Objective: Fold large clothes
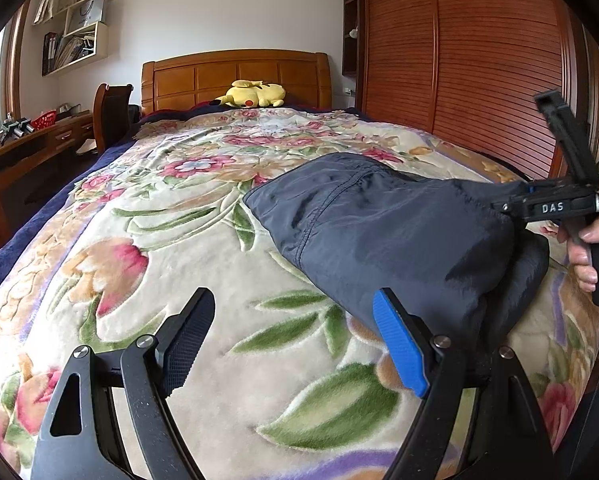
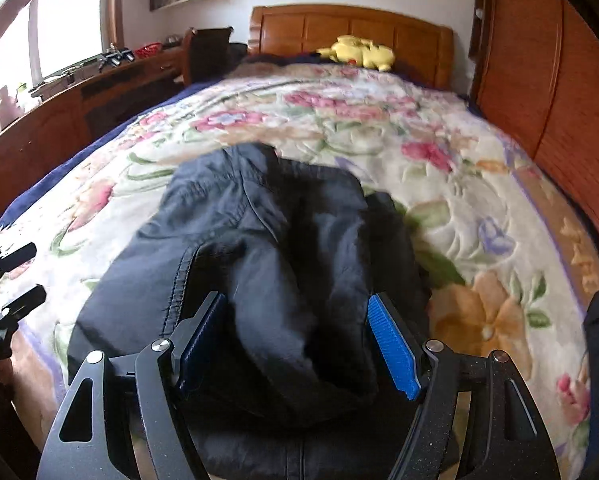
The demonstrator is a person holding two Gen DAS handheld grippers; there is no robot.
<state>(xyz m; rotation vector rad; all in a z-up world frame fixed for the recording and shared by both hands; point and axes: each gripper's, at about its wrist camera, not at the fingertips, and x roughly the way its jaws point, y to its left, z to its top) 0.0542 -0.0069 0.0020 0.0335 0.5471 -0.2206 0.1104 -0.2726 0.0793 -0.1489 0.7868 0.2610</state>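
- Slippage is the main risk: the navy nylon garment [image 1: 399, 232] looks slick and puffy. It lies as a bundle, partly folded over itself, on the floral blanket [image 1: 179, 240] at the near right part of the bed, and its upper layer could slide off the lower one if tugged.
- The left gripper [image 1: 293, 294] has its tongs wide apart and holds nothing. Only its blue pad [image 1: 399, 344] is against the bundle's near edge. Closing from here would likely catch air or a thin fringe of cloth, so a fold on that side could go crooked.
- The right gripper [image 2: 295, 298] also has its tongs apart, straddling a hump of fabric at the garment's near end. The pads do not appear to press it. If they close on that hump, they may pinch several layers at once, and lifting would then drag the whole bundle rather than turn one flap.
- The right wrist view is blurred, so I cannot tell exactly which layers sit between those pads. A grab made on that footing is a gamble.
- The plush blanket is soft and uneven. A pad pushed low to get under the cloth could snag the pile and pull the blanket up with it.
- The yellow Pikachu plush [image 1: 255, 94] by the headboard is well apart and no hazard.
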